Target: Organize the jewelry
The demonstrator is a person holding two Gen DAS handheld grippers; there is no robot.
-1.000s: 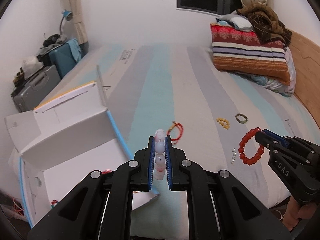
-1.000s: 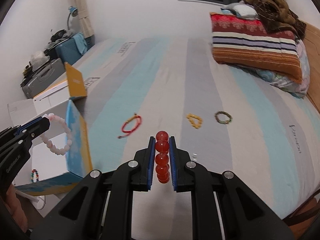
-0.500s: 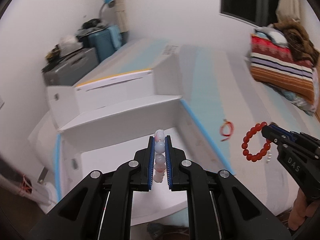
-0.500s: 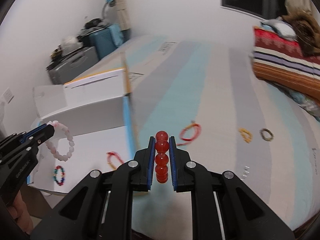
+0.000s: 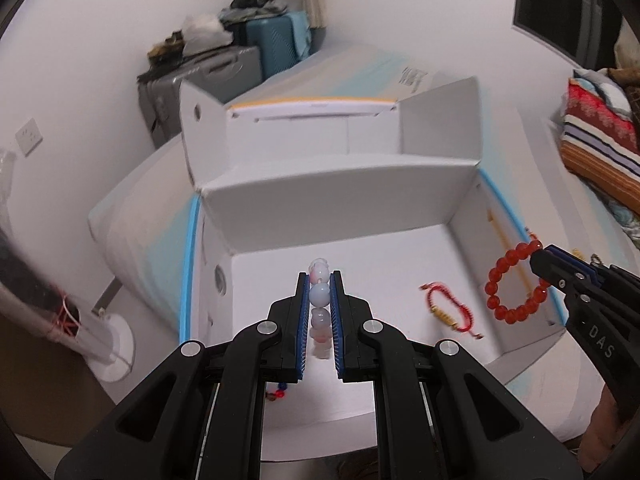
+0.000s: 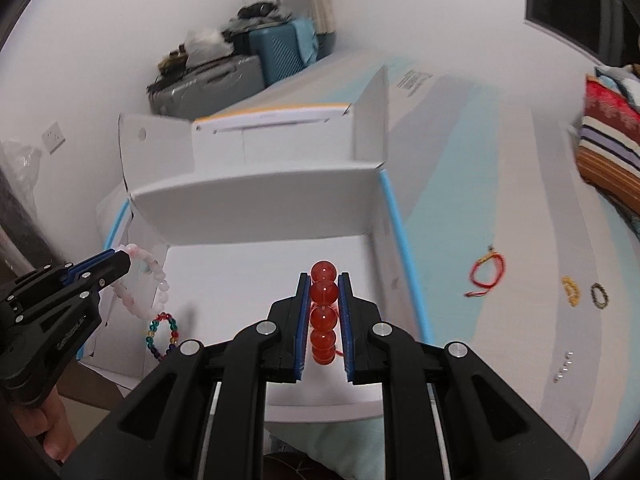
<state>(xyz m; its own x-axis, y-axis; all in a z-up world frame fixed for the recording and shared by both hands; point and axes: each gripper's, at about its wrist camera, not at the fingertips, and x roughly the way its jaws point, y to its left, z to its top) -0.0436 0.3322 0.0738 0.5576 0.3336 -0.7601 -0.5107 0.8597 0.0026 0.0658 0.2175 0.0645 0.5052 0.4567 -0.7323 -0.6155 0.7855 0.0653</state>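
The open white cardboard box with blue-taped edges sits at the corner of the striped bed. On its floor lie a red cord bracelet with gold beads and a small multicoloured bead bracelet; from the left wrist view the latter is almost wholly hidden behind the gripper. The left gripper hangs over the box floor, its jaws pinching a pale pink bead bracelet. The right gripper hangs over the box too, its jaws pinching a red round-bead bracelet. Out on the bed lie a red string bracelet, a yellow bead bracelet, a dark bead bracelet and a few tiny pale beads, too small to make out.
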